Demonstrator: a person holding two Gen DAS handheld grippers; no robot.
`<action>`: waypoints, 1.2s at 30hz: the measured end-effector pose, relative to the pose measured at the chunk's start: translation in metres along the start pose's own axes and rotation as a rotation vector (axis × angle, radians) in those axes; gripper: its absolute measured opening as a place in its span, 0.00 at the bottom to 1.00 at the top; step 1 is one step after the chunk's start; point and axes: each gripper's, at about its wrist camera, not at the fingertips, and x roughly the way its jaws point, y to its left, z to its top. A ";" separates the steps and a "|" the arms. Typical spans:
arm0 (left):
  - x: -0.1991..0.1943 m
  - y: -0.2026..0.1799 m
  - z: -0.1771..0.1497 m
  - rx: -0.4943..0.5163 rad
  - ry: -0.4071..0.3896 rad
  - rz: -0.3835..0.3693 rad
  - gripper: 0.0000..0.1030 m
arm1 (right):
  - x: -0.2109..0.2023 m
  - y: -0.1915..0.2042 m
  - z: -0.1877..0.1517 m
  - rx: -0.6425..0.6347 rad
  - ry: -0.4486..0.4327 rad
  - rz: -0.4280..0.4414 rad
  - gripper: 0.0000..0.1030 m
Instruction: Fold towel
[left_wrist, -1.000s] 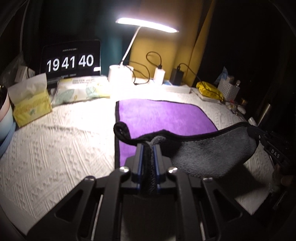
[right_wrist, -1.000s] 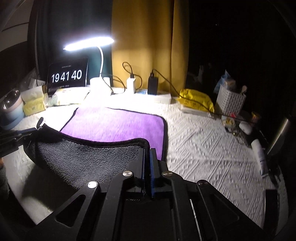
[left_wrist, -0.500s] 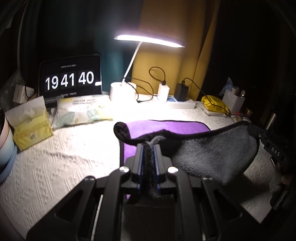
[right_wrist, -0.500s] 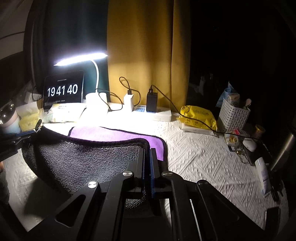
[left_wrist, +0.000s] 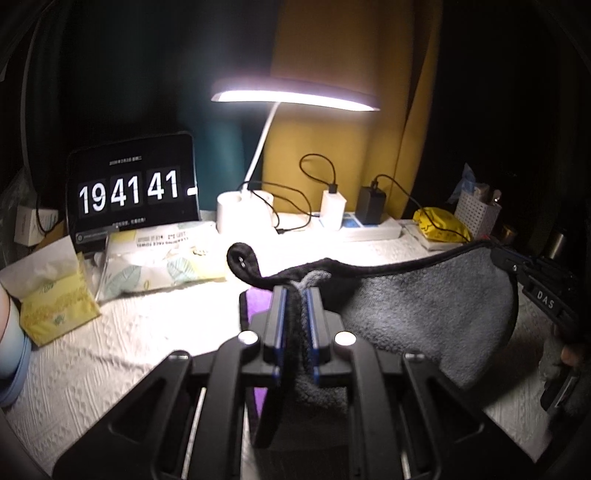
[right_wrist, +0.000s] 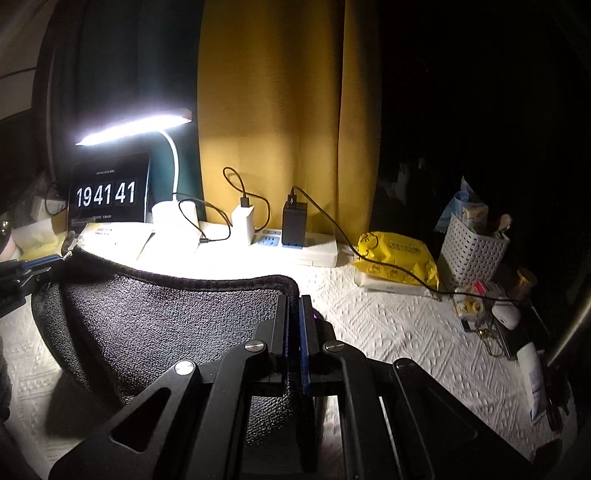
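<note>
The towel (left_wrist: 424, 306) is grey on one side, purple on the other, with a black hem. It hangs lifted between both grippers, grey side toward the cameras. My left gripper (left_wrist: 297, 291) is shut on its left corner. My right gripper (right_wrist: 293, 299) is shut on its right corner; it also shows in the left wrist view (left_wrist: 517, 266). The towel fills the left of the right wrist view (right_wrist: 166, 317), sagging in the middle. A sliver of purple (left_wrist: 256, 306) shows below the left fingers.
The table has a white textured cover (right_wrist: 388, 325). At the back stand a lit desk lamp (left_wrist: 243, 214), a clock tablet (left_wrist: 133, 192), a power strip with chargers (right_wrist: 295, 243), tissue packs (left_wrist: 162, 258), a yellow packet (right_wrist: 399, 258) and a white basket (right_wrist: 472, 251).
Both grippers have carried the towel's near edge up and toward the back. The purple face, spread flat before, is now almost wholly hidden behind the lifted grey side.
</note>
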 end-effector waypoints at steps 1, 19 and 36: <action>0.004 0.001 0.001 0.002 0.000 0.001 0.11 | 0.002 0.000 0.001 0.002 -0.001 -0.001 0.05; 0.066 0.008 0.017 0.026 -0.005 0.015 0.11 | 0.065 -0.010 0.006 0.018 0.011 -0.037 0.05; 0.129 0.013 0.008 0.060 0.091 0.081 0.11 | 0.119 -0.021 -0.006 0.064 0.117 -0.061 0.05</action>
